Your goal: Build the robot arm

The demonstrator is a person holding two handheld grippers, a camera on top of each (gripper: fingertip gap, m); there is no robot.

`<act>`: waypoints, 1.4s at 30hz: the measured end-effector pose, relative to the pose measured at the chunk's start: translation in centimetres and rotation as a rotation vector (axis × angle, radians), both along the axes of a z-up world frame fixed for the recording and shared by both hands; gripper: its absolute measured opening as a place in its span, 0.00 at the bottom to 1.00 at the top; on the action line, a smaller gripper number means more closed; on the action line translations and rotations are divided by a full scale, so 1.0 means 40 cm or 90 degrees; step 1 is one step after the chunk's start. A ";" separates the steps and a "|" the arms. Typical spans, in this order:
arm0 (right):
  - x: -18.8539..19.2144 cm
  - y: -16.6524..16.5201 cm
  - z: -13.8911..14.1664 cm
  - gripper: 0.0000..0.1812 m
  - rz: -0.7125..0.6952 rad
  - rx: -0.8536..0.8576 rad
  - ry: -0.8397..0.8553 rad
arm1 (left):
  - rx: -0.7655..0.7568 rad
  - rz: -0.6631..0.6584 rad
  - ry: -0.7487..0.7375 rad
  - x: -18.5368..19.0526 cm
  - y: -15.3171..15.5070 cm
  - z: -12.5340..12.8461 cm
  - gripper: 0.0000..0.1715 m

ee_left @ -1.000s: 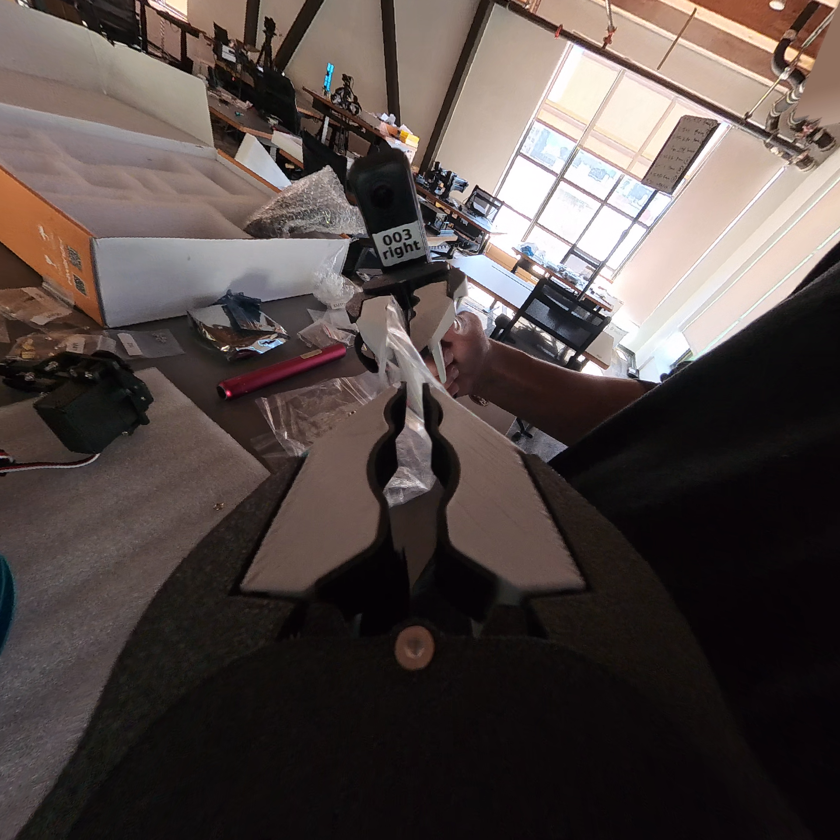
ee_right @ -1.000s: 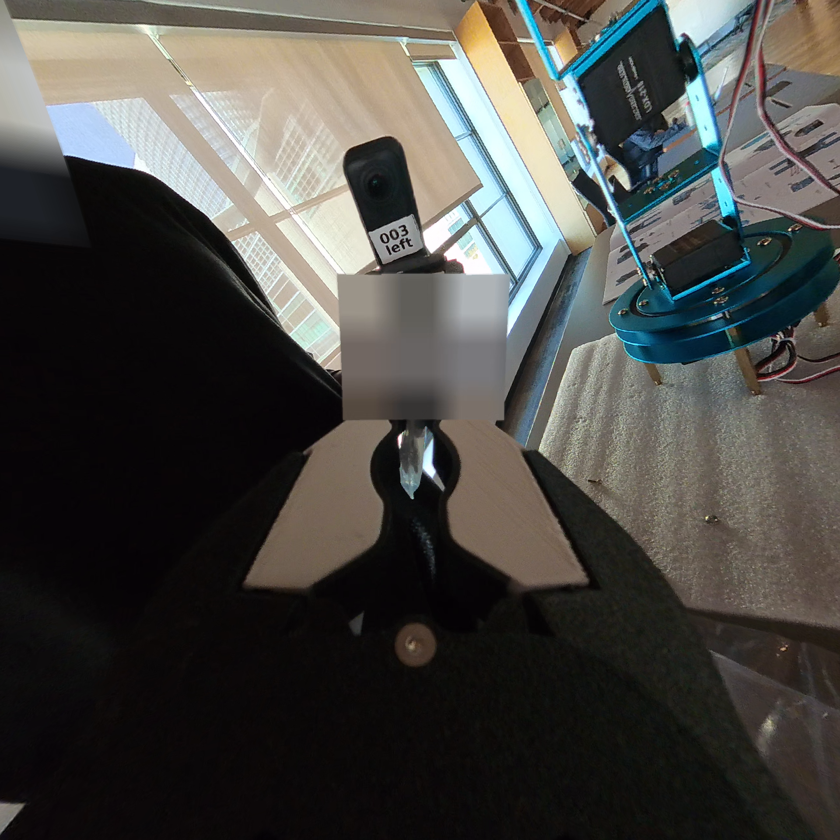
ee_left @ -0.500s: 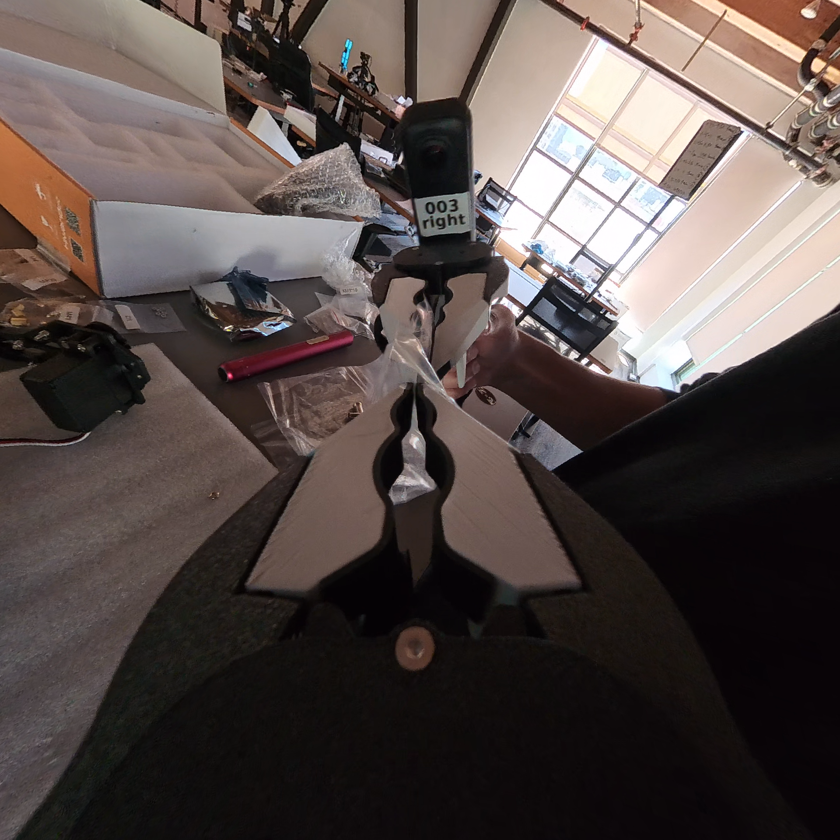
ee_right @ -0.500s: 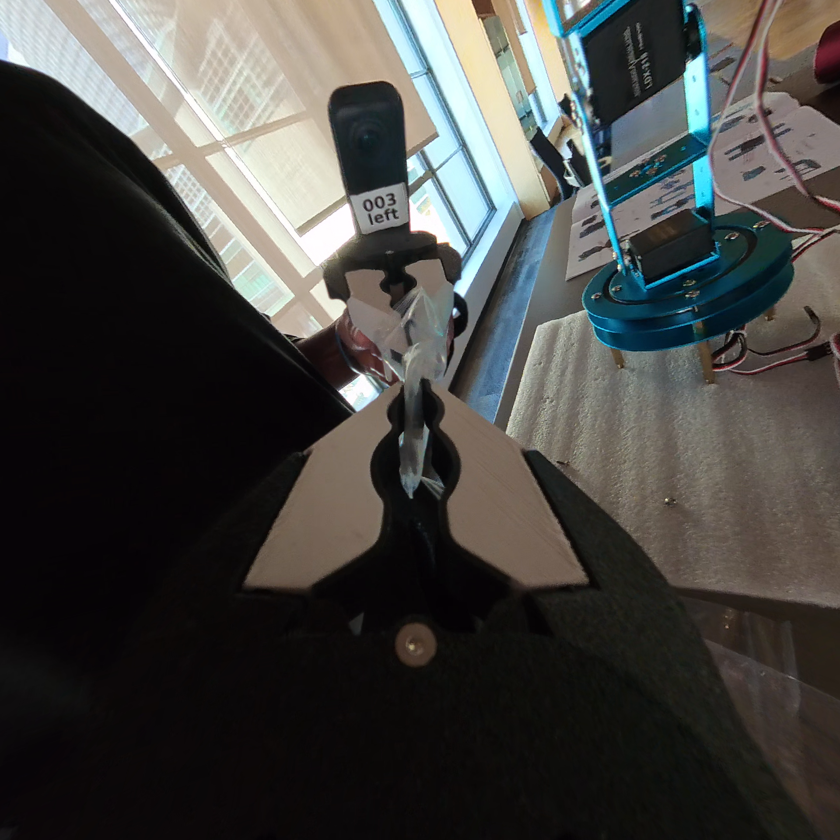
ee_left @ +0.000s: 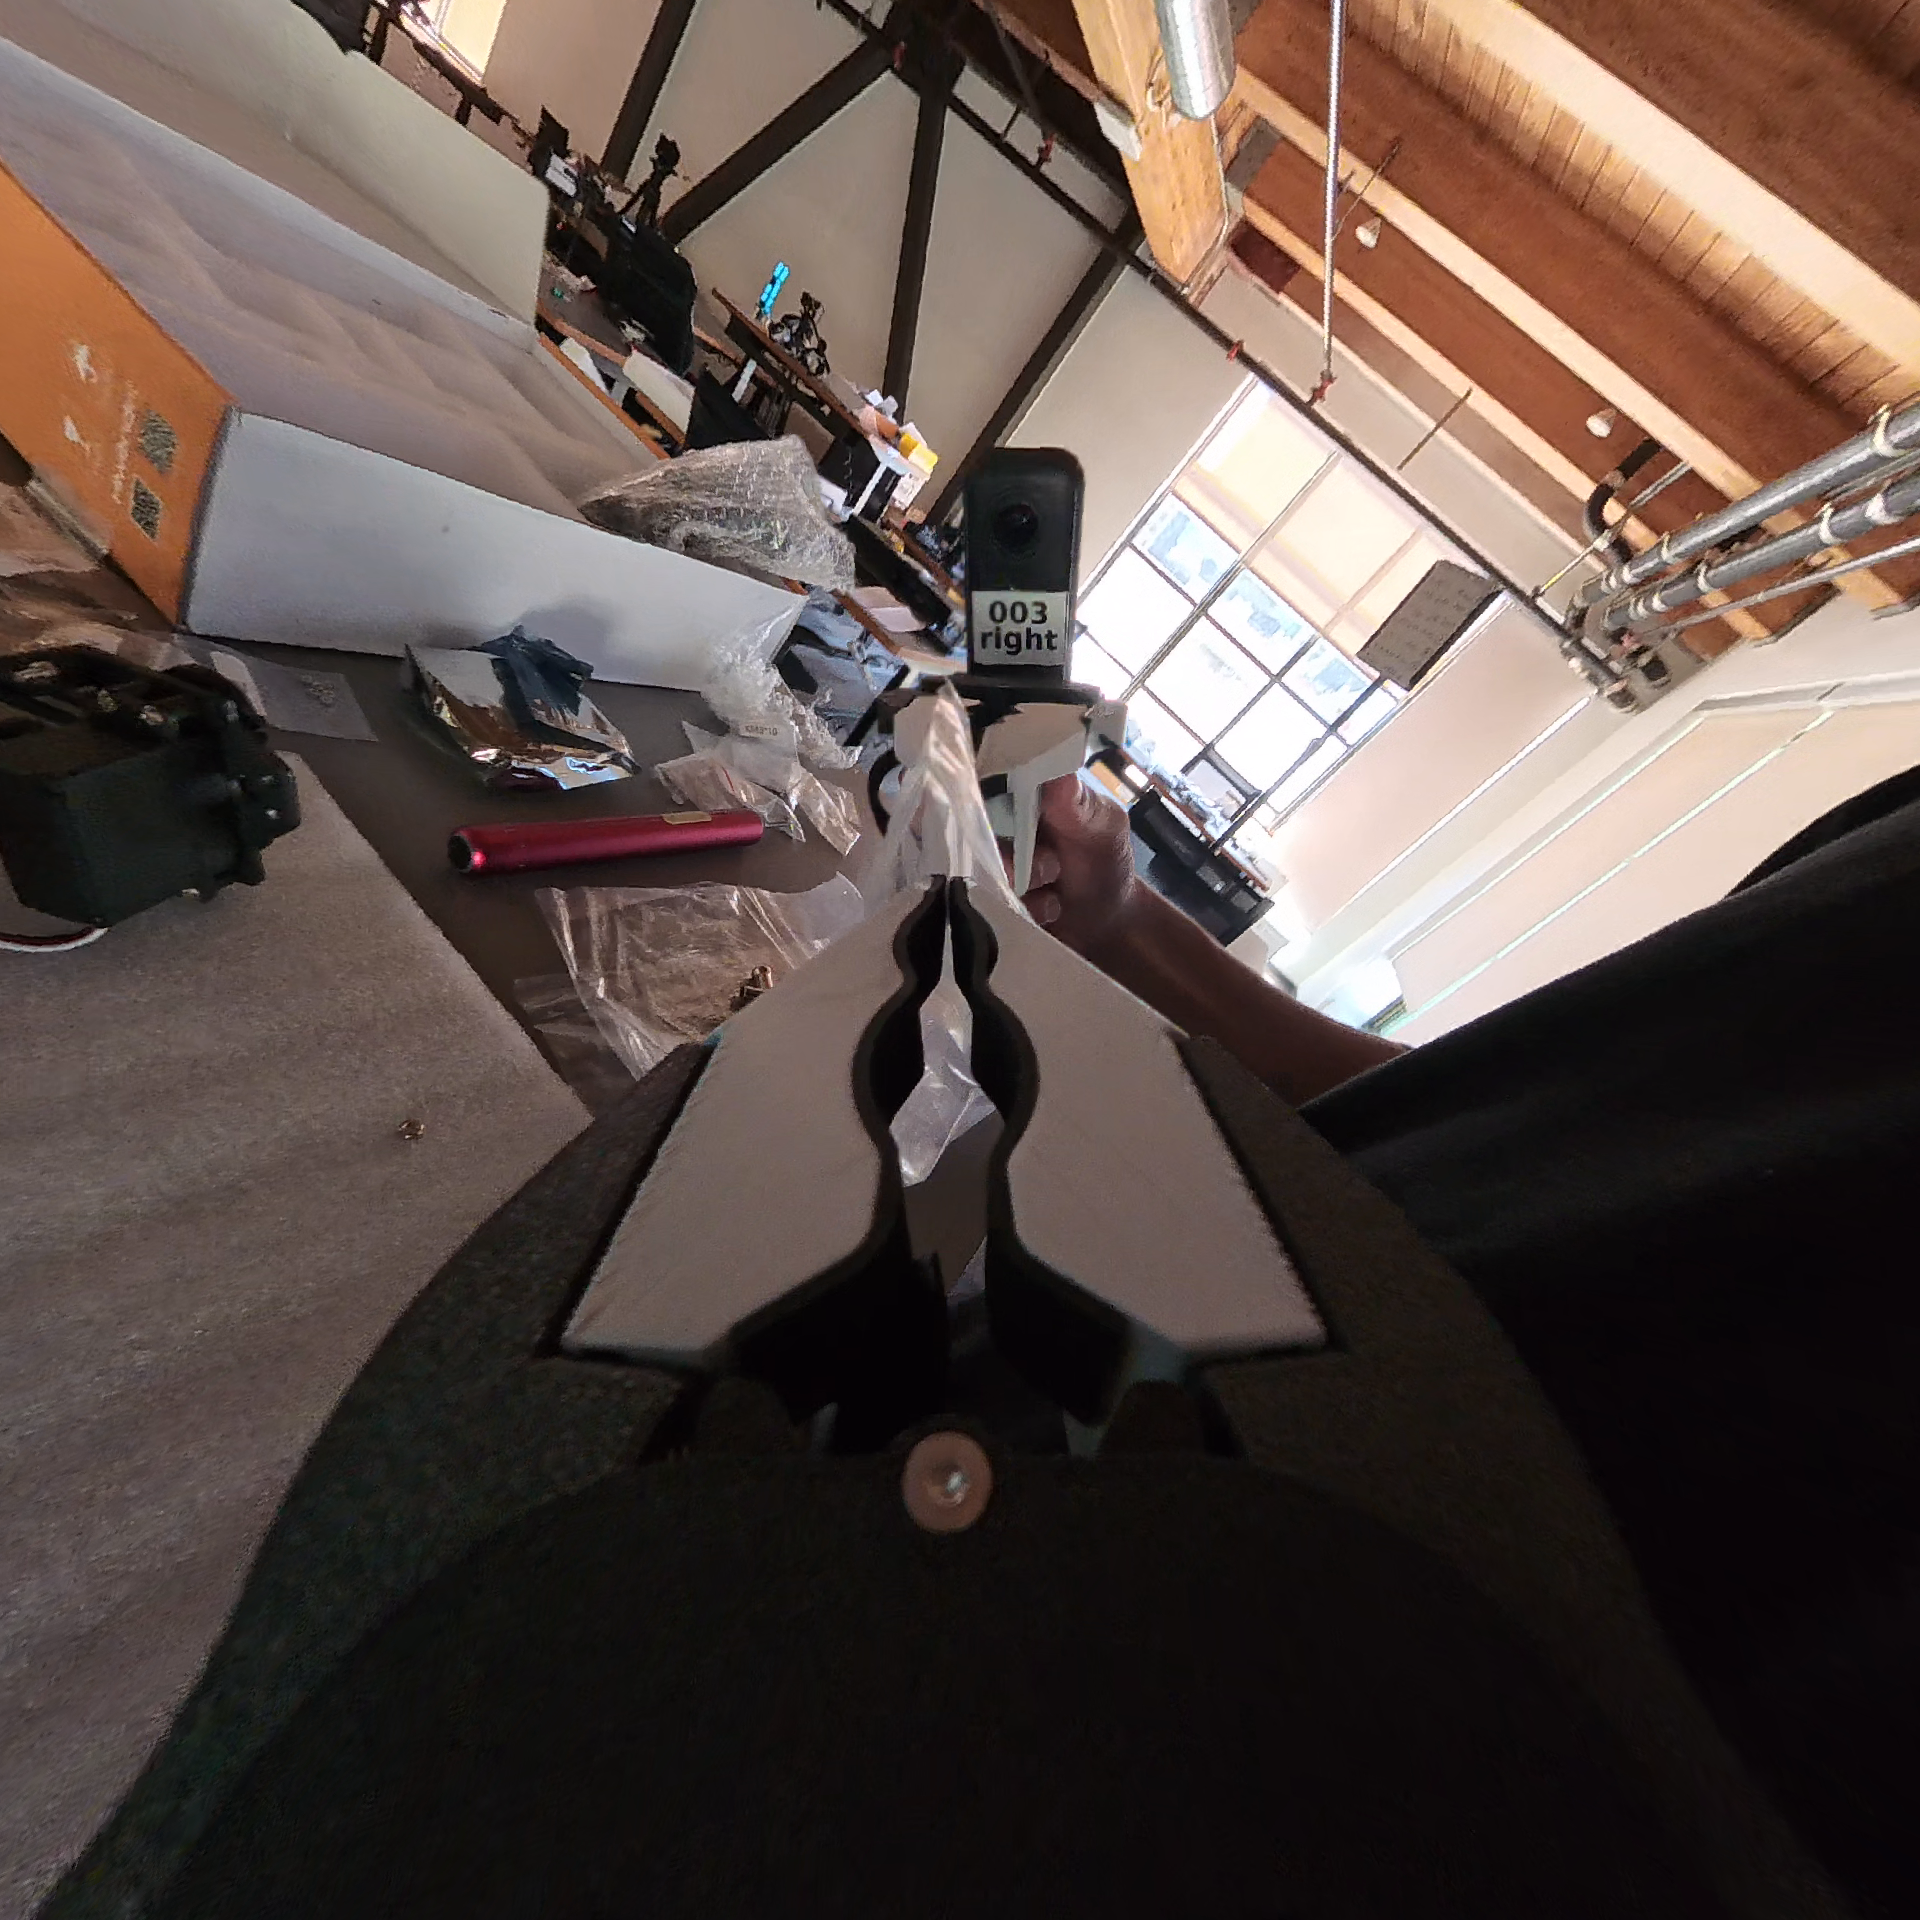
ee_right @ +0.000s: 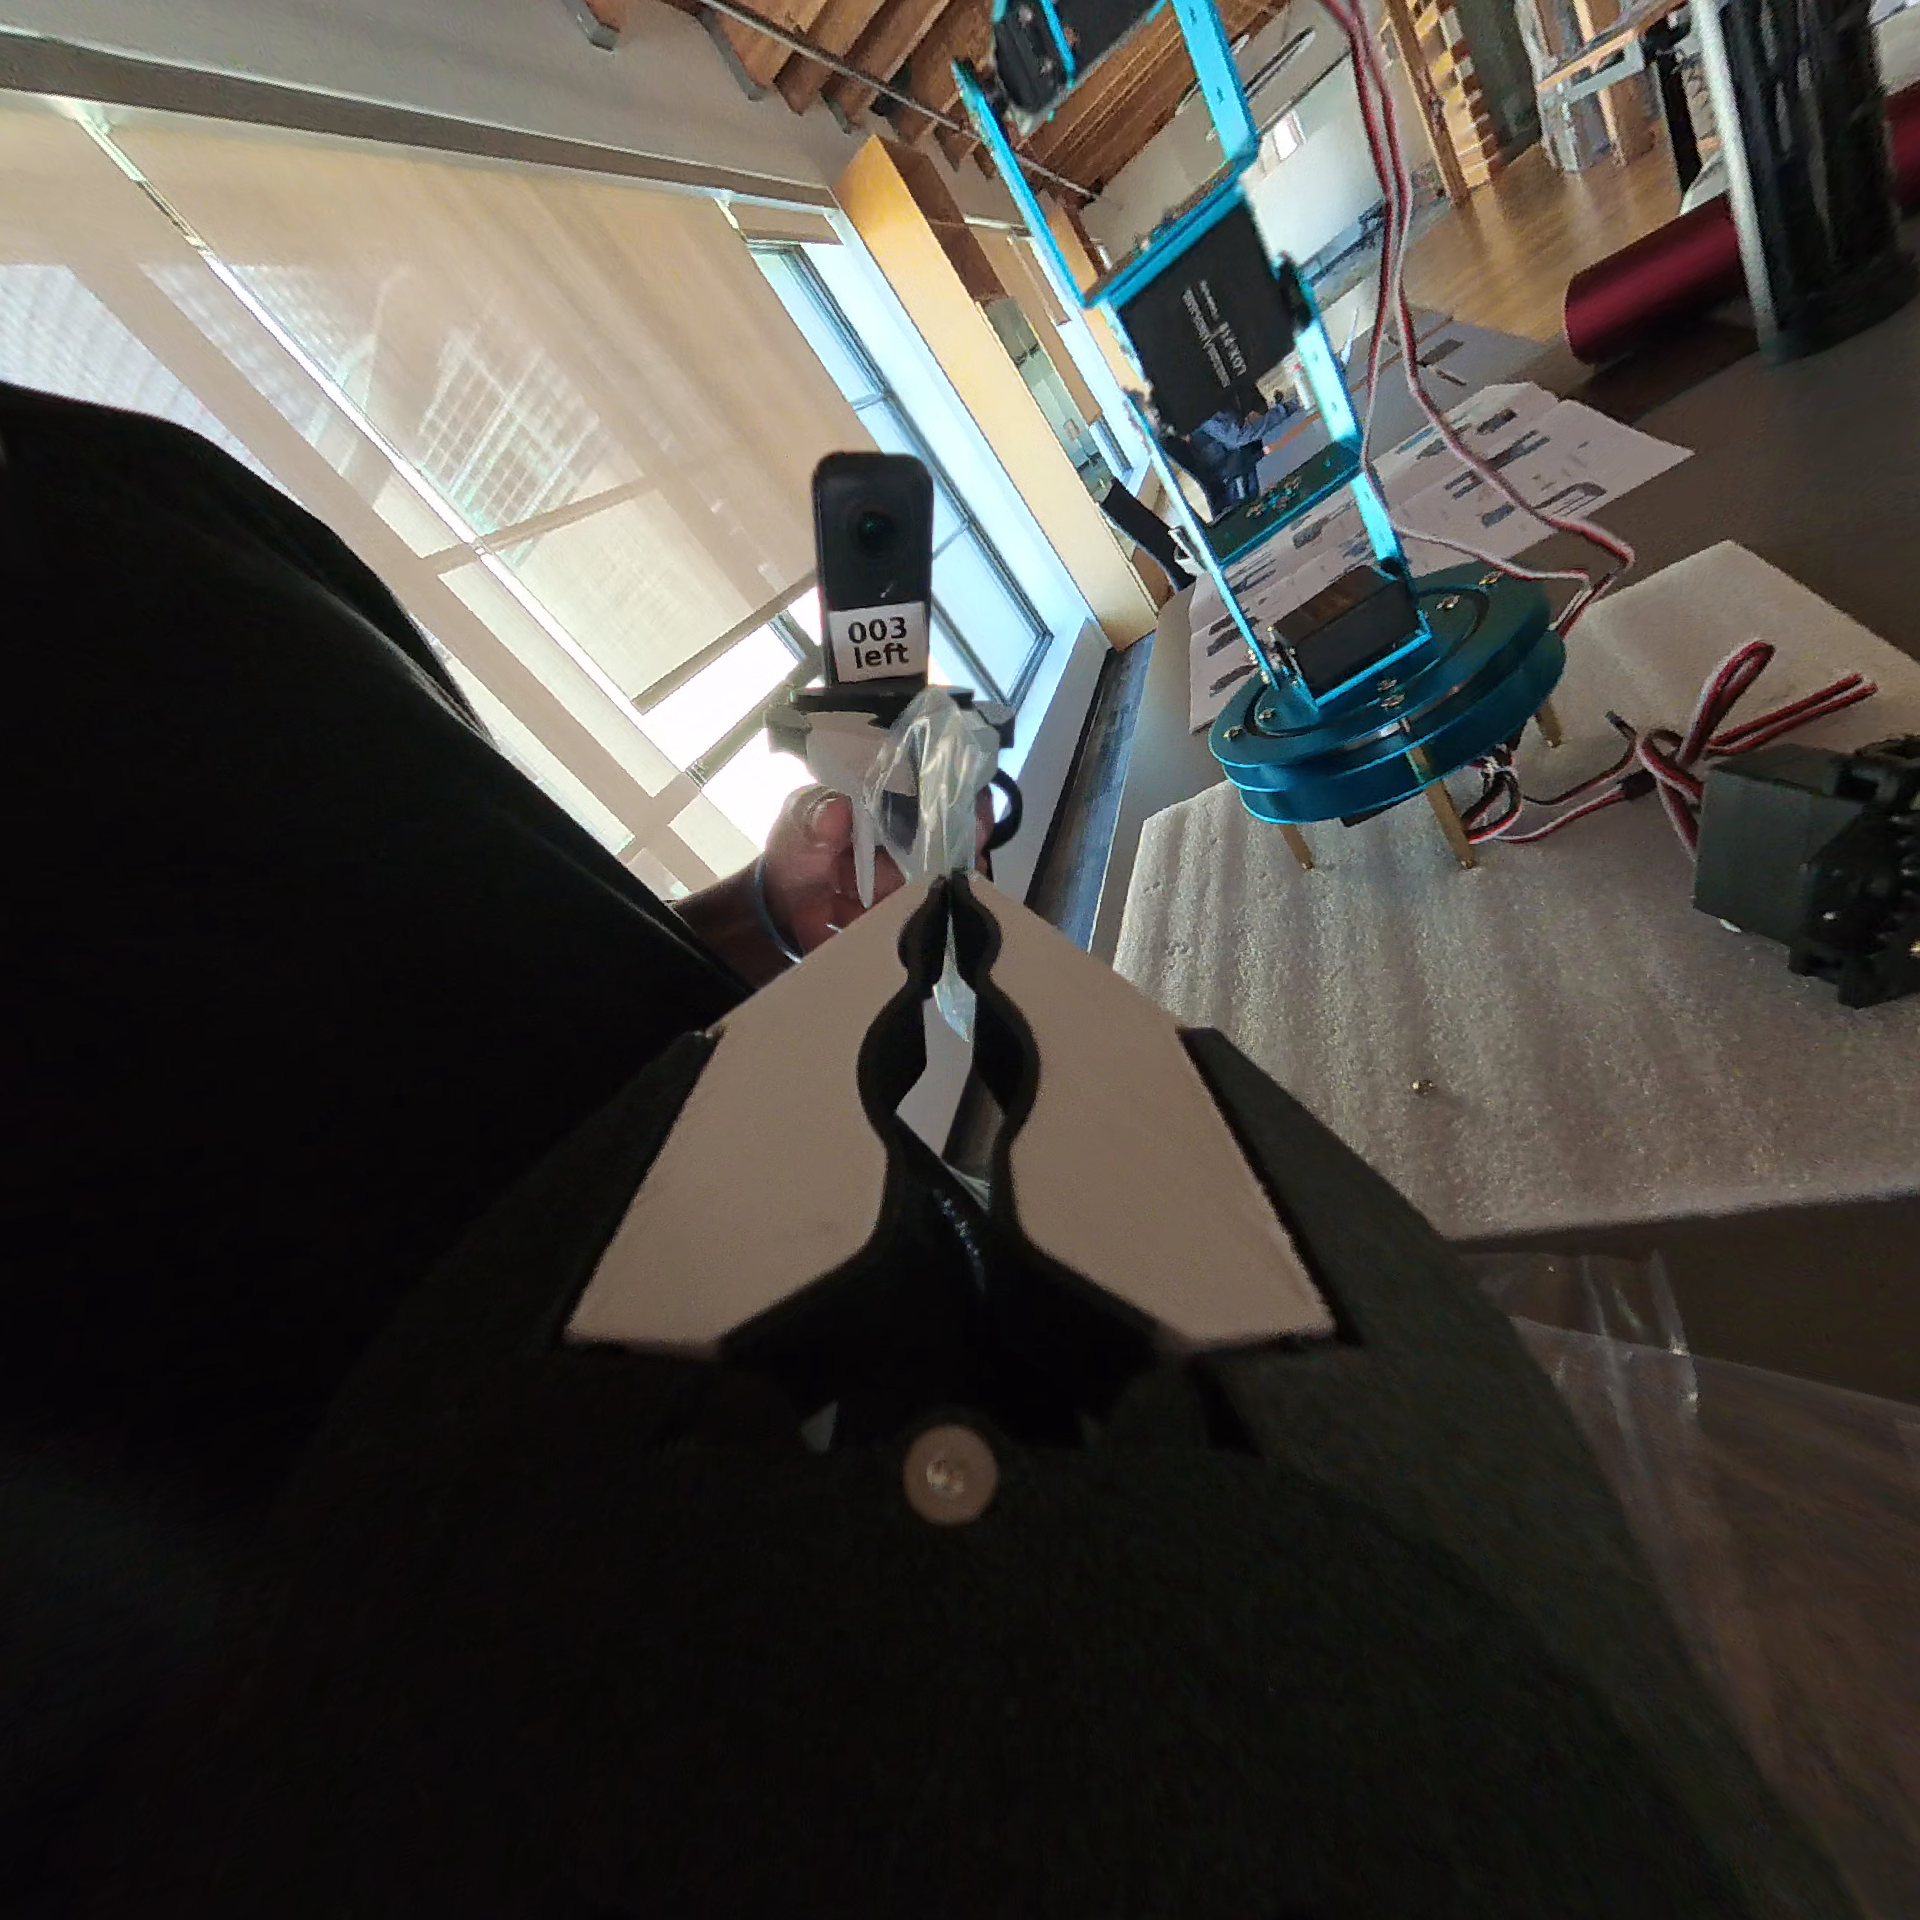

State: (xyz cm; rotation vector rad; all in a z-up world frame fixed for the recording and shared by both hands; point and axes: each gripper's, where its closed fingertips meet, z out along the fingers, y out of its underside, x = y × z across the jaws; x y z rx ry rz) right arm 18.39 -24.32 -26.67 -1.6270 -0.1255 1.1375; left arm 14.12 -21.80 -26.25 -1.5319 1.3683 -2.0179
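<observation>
A small clear plastic bag (ee_left: 940,810) is stretched between my two grippers, which face each other in the air above the table edge. My left gripper (ee_left: 948,888) is shut on one end of the bag. My right gripper (ee_right: 948,891) is shut on the other end of the same bag (ee_right: 925,790). The right gripper also shows in the left wrist view (ee_left: 971,743), a hand behind it. The left gripper also shows in the right wrist view (ee_right: 883,743). What is inside the bag cannot be made out.
A grey foam mat (ee_left: 187,1091) bears a black servo block (ee_left: 125,800) and a small loose screw (ee_left: 412,1127). A red cylinder (ee_left: 613,840), plastic bags (ee_left: 665,956), a foil pouch (ee_left: 514,722) and an open box (ee_left: 312,488) lie behind. A blue servo assembly (ee_right: 1371,665) with wires stands on the mat. The left gripper's tips are roughly 6 cm from the right gripper's.
Both grippers have tilted upward and drawn a little apart, pulling the bag taut between them. Both stay shut on it.
</observation>
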 end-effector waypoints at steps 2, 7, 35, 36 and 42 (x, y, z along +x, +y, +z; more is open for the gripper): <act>0.013 -0.001 -0.006 0.00 -0.009 -0.008 -0.014 | -0.019 0.012 -0.006 -0.007 0.022 0.003 0.00; 0.082 -0.018 -0.021 0.00 -0.064 -0.033 -0.031 | -0.027 0.043 -0.018 -0.035 0.077 0.009 0.00; 0.506 -0.327 -0.284 0.25 -0.347 -0.353 -0.595 | 0.597 0.034 0.082 0.002 -0.022 -0.176 0.00; 0.477 -0.318 -0.245 0.27 -0.359 -0.318 -0.552 | 0.631 0.017 0.069 -0.001 -0.035 -0.174 0.00; 0.042 -0.169 -0.088 0.40 0.033 -0.090 -0.154 | 0.869 -0.077 -0.103 -0.009 -0.126 -0.100 0.00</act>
